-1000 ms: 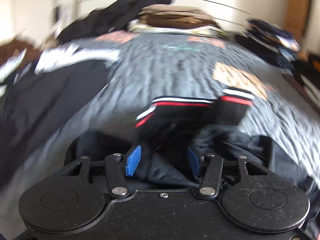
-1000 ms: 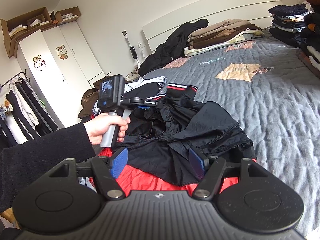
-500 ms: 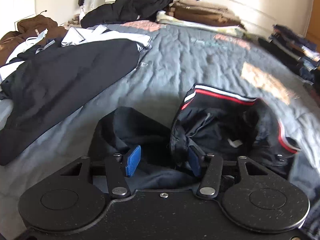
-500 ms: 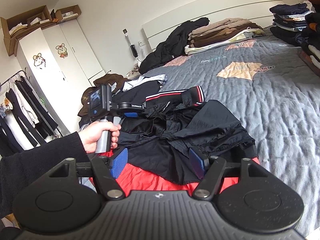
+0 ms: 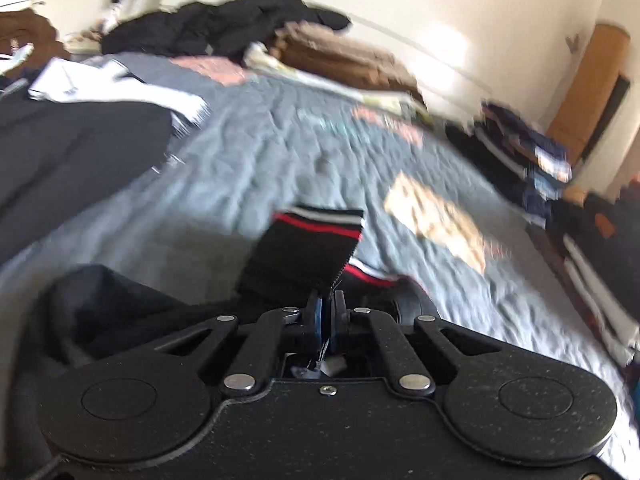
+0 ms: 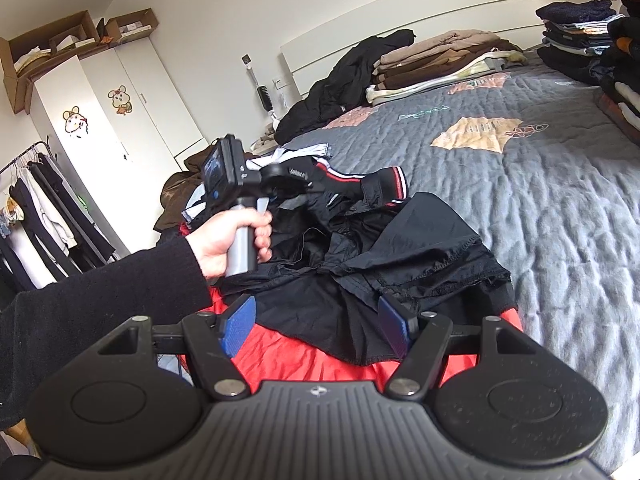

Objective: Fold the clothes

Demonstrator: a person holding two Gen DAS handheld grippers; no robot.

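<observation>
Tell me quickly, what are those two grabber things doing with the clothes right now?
Left hand-held gripper shut on black jacket's striped cuff. Right hand-held gripper open, hovering over black jacket. Jacket crumpled on grey bedspread, red garment beneath.

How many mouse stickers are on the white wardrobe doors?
2. One mouse sticker is on the wardrobe's left door, the other on the next door right, slightly higher. None appear hidden.

Jacket [image 6: 380,248] on bed [image 6: 540,184], seemingly
</observation>
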